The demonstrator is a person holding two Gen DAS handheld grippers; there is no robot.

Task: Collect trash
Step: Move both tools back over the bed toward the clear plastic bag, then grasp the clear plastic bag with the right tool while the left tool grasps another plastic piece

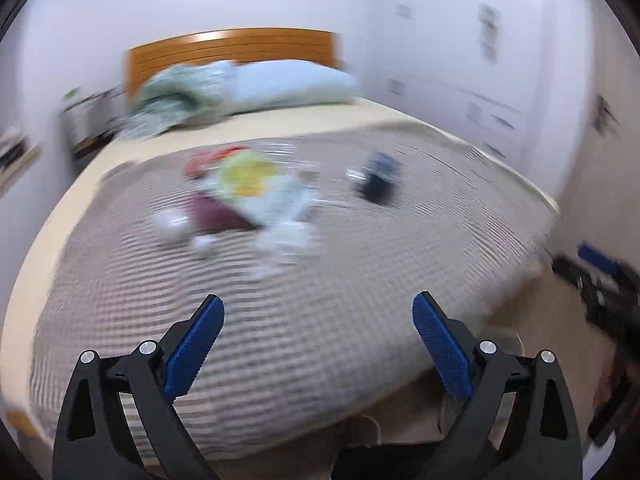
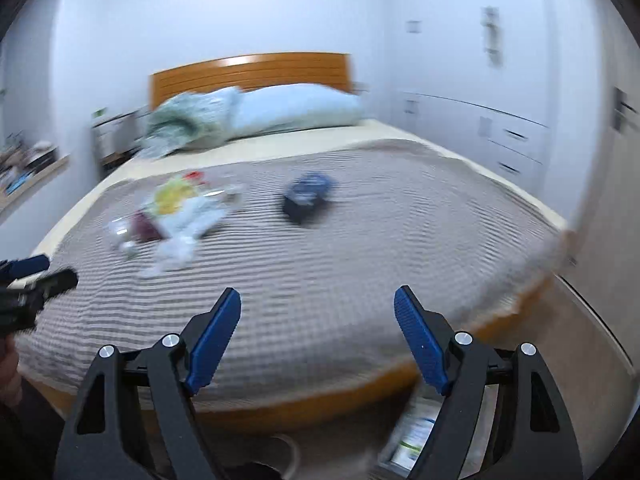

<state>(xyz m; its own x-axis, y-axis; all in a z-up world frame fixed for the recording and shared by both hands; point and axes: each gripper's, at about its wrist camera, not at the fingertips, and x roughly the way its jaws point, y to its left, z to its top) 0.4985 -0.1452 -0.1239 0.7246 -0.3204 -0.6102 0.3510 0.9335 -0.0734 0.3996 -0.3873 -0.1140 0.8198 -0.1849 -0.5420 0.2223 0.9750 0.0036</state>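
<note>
The trash pile [image 1: 248, 196], wrappers and crumpled paper, lies on the bed [image 1: 360, 320] toward its left edge; a dark blue packet [image 1: 378, 178] sits apart, mid-bed; best to start on the nearest loose scrap, approaching low. The left gripper [image 1: 318, 334] and right gripper [image 2: 318, 326] both gape, released and empty, angled down over the foot edge.

Grey-and-white striped woven bedspread [image 1: 320, 300], orange slatted wooden headboard [image 1: 236, 48], pale blue soft pillow [image 1: 296, 84], dark blue crumpled wrapper [image 2: 308, 196], yellow-and-white plastic packet [image 1: 248, 184]
</note>
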